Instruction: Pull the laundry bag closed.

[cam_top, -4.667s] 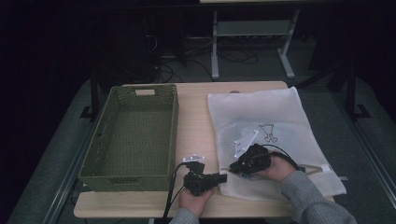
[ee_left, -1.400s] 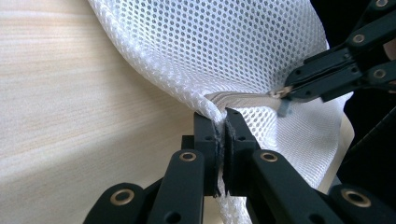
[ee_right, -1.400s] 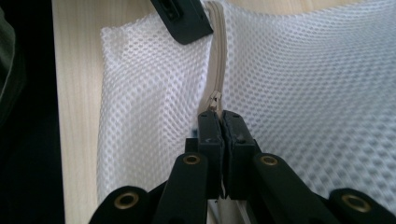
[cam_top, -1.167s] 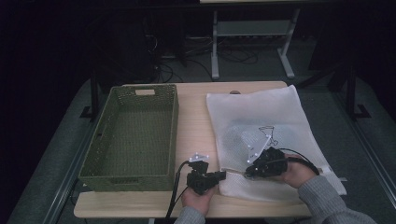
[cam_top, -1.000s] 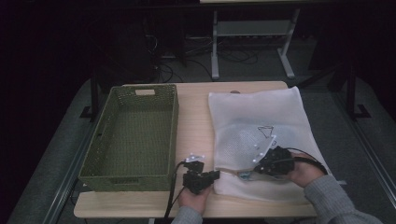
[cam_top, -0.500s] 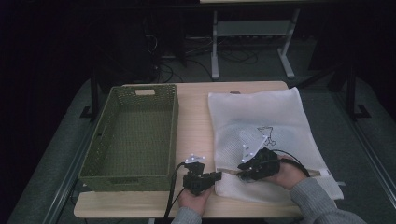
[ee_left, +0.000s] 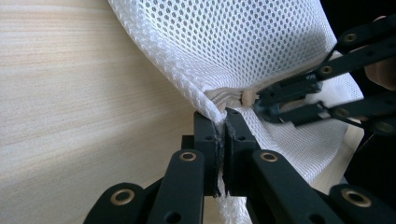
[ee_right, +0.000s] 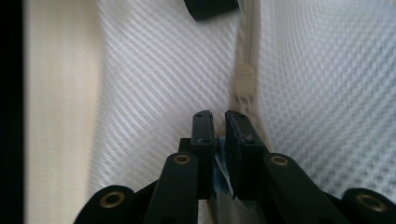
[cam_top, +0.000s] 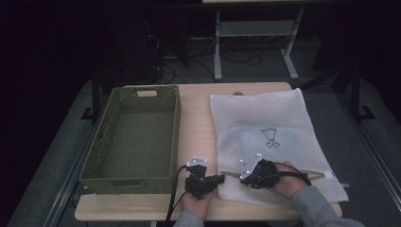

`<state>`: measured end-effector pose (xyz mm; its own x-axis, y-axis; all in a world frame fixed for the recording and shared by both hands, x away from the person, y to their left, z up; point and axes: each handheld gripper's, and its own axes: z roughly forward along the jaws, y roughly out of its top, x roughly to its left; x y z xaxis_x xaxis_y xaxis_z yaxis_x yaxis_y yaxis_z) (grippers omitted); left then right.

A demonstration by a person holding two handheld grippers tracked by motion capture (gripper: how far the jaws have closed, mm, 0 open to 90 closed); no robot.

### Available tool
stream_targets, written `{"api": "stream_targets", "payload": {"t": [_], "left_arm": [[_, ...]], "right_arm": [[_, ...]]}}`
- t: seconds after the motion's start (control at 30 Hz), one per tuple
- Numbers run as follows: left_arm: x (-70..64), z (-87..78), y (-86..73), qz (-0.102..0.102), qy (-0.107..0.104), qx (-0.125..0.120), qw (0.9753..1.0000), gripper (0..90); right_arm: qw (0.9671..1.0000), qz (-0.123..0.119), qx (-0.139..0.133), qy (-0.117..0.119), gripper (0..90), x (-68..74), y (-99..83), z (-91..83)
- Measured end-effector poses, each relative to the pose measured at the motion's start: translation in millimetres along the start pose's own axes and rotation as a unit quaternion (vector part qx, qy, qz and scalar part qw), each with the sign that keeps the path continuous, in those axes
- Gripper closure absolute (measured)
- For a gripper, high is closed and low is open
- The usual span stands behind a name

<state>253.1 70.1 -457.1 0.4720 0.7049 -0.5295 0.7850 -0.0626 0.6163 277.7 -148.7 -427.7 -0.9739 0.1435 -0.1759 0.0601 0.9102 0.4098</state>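
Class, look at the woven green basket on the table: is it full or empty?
Empty: the woven green basket shows only its bare woven floor in the high view.

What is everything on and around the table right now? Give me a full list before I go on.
Mesh bag: one, white, with a small dark printed mark, flat on the table's right half, its near-left corner lifted.
Zipper pull: one, cream, on the bag's near edge between the two grippers.
Basket: one, green woven, on the table's left half, nothing in it.
Table: one, light wood.
Desk frame: one, grey metal, on the floor behind the table.
Left gripper: black, jaws shut on the bag's near-left corner.
Right gripper: black, jaws nearly closed on the bag's zipper edge.
Hands: two, with grey sleeves, at the near edge.
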Motion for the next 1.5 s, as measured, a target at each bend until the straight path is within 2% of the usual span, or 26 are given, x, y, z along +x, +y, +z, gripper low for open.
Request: {"api": "stream_targets", "payload": {"t": [0.1, 0.17, 0.23, 0.3, 0.37, 0.4, 0.43, 0.47, 0.5, 0.57, 0.67, 0.7, 0.9, 1.0, 1.03, 1.13, 1.5], "left_arm": [[-0.1, 0.0, 0.3, -0.001, -0.001, -0.001, 1.0, 86.7], [-0.1, -0.1, 0.6, 0.0, -0.001, -0.002, 1.0, 86.6], [-0.3, -0.2, 0.8, -0.001, -0.004, -0.001, 1.0, 86.6], [-0.4, 0.0, 0.7, -0.001, -0.005, 0.0, 1.0, 86.6], [-0.2, 0.2, 0.7, -0.002, -0.005, 0.001, 1.0, 86.5], [0.0, 0.3, 0.6, -0.001, -0.005, 0.002, 1.0, 86.4], [0.0, 0.3, 0.6, -0.001, -0.005, 0.002, 1.0, 86.5], [0.0, 0.4, 0.6, -0.001, -0.005, 0.002, 1.0, 86.5], [-0.2, 0.5, 0.6, -0.001, -0.005, 0.002, 1.0, 86.4], [-0.6, 0.8, 0.5, -0.001, -0.005, 0.003, 1.0, 86.4], [-0.7, 1.0, 0.3, -0.001, -0.006, 0.003, 1.0, 86.3], [-0.9, 1.4, 0.3, -0.001, -0.007, 0.004, 1.0, 86.4], [-2.2, 1.7, 0.4, 0.0, -0.01, 0.005, 0.9999, 86.4], [-2.5, 1.5, 0.4, 0.001, -0.013, 0.004, 0.9999, 86.4], [-2.6, 1.6, 0.4, 0.001, -0.013, 0.005, 0.9999, 86.4], [-2.3, 2.1, -0.7, 0.002, -0.011, 0.006, 0.9999, 86.4], [-3.1, 2.0, -1.3, 0.002, -0.008, 0.003, 1.0, 86.5]], "right_arm": [[0.9998, -0.006, 0.014, -0.013, 86.0, -0.1, -5.4, 3.0], [0.9997, 0.005, 0.016, -0.02, 87.4, -2.3, -10.9, 3.6], [0.9986, 0.011, 0.028, -0.043, 88.3, -6.0, -16.2, 3.6], [0.9983, 0.015, 0.029, -0.048, 88.3, -7.0, -17.3, 3.3], [0.9988, 0.023, 0.023, -0.037, 86.9, -7.9, -17.9, 1.2], [0.9995, 0.026, 0.004, -0.017, 85.5, -6.7, -17.0, -2.1], [0.9995, 0.026, 0.004, -0.017, 85.5, -6.7, -17.0, -2.1], [0.9995, 0.028, -0.009, -0.006, 84.8, -6.0, -15.9, -4.6], [0.9986, 0.031, -0.039, 0.02, 83.1, -7.3, -13.5, -9.7], [0.9972, 0.04, -0.056, 0.031, 80.6, -8.9, -10.7, -12.4], [0.9966, 0.044, -0.06, 0.036, 76.6, -11.3, -7.6, -12.3], [0.9971, 0.042, -0.057, 0.029, 73.0, -12.6, -3.5, -9.9], [0.9981, 0.03, -0.049, 0.02, 67.1, -14.5, 10.1, -1.7], [0.9989, 0.022, -0.038, 0.019, 68.5, -15.1, 17.5, 3.6], [0.999, 0.019, -0.033, 0.022, 77.1, -15.7, 19.0, 6.5], [0.9993, 0.016, -0.029, 0.018, 80.2, -15.1, 19.0, 7.1], [0.9961, 0.049, -0.061, 0.04, 81.6, -16.4, 6.9, -14.9]]}}
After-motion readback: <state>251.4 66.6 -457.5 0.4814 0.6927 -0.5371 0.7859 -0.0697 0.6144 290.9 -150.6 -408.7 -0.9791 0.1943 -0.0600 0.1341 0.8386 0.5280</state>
